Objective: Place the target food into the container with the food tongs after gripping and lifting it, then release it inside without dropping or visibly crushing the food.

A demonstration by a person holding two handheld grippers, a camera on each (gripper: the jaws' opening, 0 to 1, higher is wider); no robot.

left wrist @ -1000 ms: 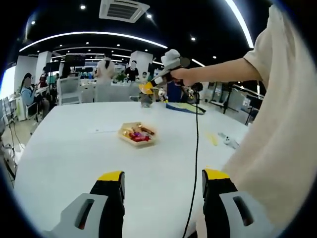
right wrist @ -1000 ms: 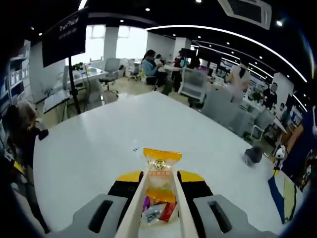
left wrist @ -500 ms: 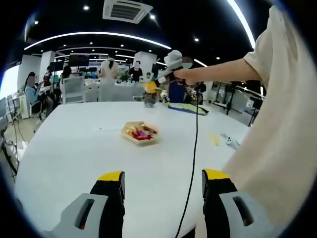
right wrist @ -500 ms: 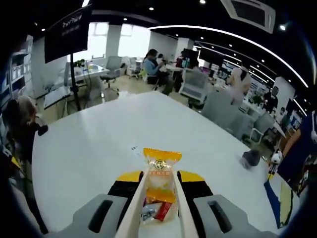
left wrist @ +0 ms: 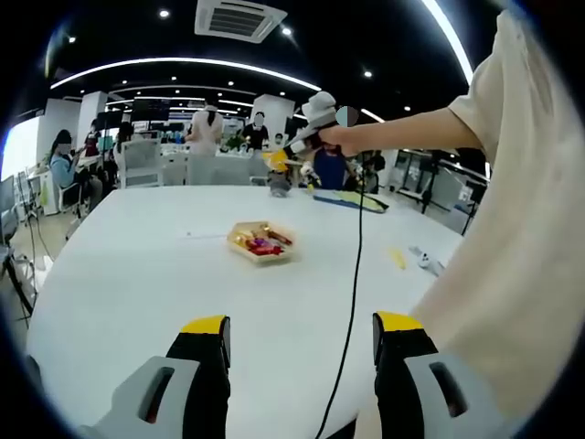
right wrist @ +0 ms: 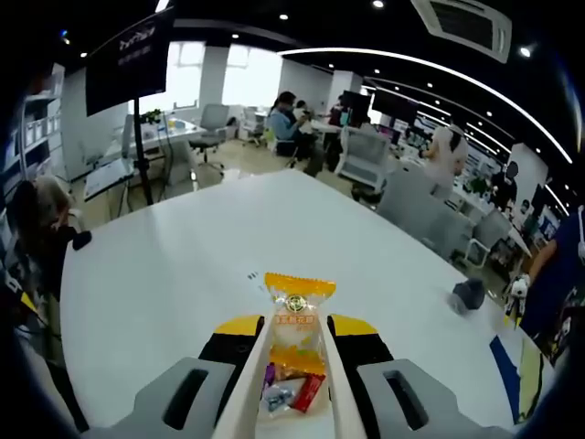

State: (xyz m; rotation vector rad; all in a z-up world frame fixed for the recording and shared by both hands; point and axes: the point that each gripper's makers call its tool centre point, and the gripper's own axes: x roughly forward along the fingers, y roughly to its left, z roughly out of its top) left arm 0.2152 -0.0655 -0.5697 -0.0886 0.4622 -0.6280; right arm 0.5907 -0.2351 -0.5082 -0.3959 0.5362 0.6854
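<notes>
The right gripper [right wrist: 294, 340] is closed on a pair of pale food tongs [right wrist: 251, 380], whose two arms run forward between its jaws. Between the tips of the tongs a wrapped snack [right wrist: 298, 311] with an orange top edge is clamped, and it is held up in the air above the white table [right wrist: 183, 274]. Under the tongs, near the bottom of the right gripper view, some red and silver wrapped pieces are seen; it is judged that these lie in the container, but its rim is hidden there.

The left gripper [left wrist: 300, 347] is held with its jaws well apart and nothing is between them; it hangs low over the table [left wrist: 137, 293] and takes no part.

The step in hand is judged to be the carrying: the food is already gripped and lifted, and it is not yet released. For the next move, the snack must be lowered into the container and the tongs must be opened only when it is inside.

In the left gripper view the whole scene is given from a distance: the shallow tray-like container [left wrist: 260, 243] with coloured snacks stands alone on the table, and the right gripper [left wrist: 306, 128] is seen high above and behind it, with the person's arm [left wrist: 411, 128] and a black cable [left wrist: 352, 274] hanging down. The height over the container is shown there, while the grip on the wrapper is shown close in the right gripper view.
</notes>
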